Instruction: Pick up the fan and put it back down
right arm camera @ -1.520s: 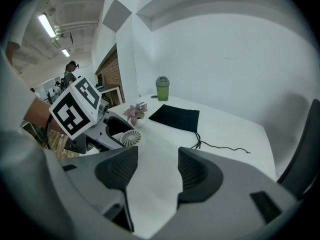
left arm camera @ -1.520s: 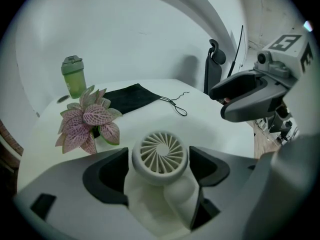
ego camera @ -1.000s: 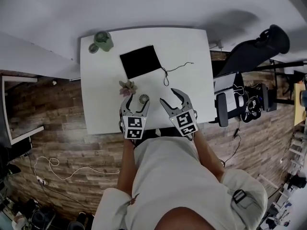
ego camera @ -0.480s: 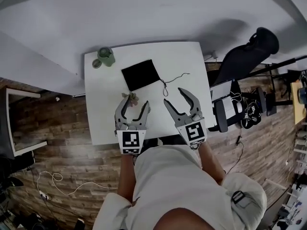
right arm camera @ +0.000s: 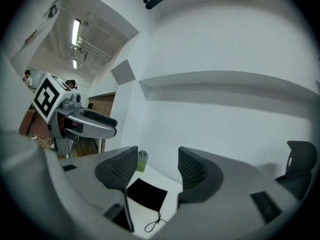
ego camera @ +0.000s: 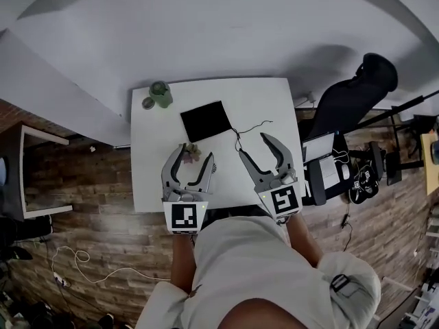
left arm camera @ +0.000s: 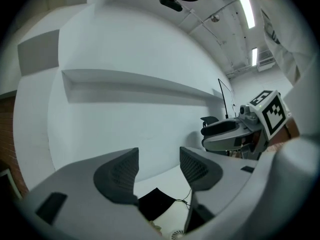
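Your left gripper has just been narrowing its jaws, yet they stand apart with nothing between them. The small white fan sits on the white table below them, just right of a little plant. Your right gripper is released and empty. Beyond its jaws lie a cord, a black pouch, then a green cup.

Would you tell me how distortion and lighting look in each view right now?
Head view: fisheye bows the white rectangular table; light soft, even. Left gripper view: black circular vignette, ceiling strip light glares upper right. Right gripper view: same vignette, strip lights glow upper left.
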